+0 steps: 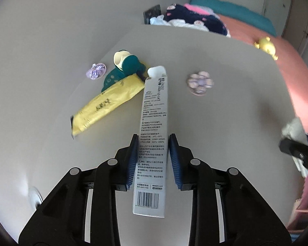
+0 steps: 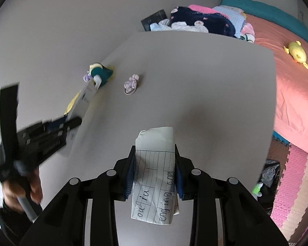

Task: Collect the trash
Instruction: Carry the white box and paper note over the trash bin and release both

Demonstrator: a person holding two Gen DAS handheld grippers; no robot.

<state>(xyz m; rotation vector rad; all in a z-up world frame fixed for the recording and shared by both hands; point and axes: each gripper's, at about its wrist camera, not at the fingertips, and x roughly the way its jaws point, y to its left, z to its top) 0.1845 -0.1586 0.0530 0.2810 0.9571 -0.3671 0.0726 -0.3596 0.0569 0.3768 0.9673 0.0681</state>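
Two bits of trash are held up over the desk (image 1: 225, 123).

A long grey box (image 1: 152, 143) is clamped in the left claw (image 1: 153, 141), in the middle of the frame. A folded paper (image 2: 154, 174) is clamped in the right claw (image 2: 155, 153). A yellow packet (image 1: 106, 104), a teal toy (image 1: 126, 65) and a purple flower (image 1: 200, 82) are seen further up on the desk.

Both wrist cams sit high, looking steeply down along their tools toward the surface's (image 1: 225, 102) far edge. They share the far-left corner clutter and the bed (image 2: 293, 82) beyond, and each catches the other tool at its side.
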